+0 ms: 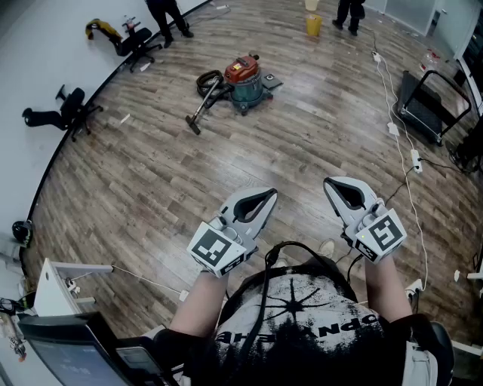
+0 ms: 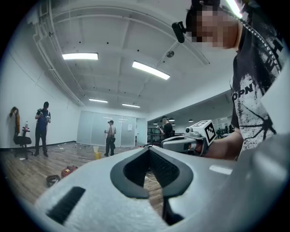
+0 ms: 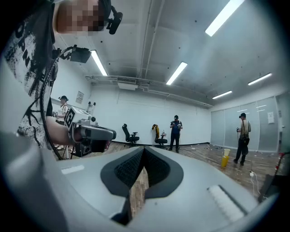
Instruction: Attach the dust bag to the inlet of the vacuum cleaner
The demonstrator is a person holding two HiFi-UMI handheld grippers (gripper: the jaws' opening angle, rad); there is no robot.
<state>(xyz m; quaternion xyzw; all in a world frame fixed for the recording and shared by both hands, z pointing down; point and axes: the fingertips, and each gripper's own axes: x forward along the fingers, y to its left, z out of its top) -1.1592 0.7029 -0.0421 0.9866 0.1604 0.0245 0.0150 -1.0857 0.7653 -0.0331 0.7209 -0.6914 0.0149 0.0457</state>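
The vacuum cleaner [image 1: 243, 78], with a red top, a teal drum and a black hose and wand, stands on the wood floor far ahead of me. It shows small and low in the left gripper view as the vacuum cleaner [image 2: 68, 171]. No dust bag is visible in any view. My left gripper [image 1: 269, 194] is held level in front of my chest, its jaws shut with nothing between them [image 2: 147, 148]. Beside it, my right gripper [image 1: 330, 184] is likewise shut and empty [image 3: 142, 148]. Both are well short of the vacuum.
Toppled office chairs [image 1: 69, 113] lie along the curved left wall. People [image 1: 170, 16] stand at the back near a yellow bucket [image 1: 312, 24]. A white cable with power strips [image 1: 414, 159] runs down the right, next to a black cart [image 1: 426, 105]. A monitor [image 1: 64, 343] is at lower left.
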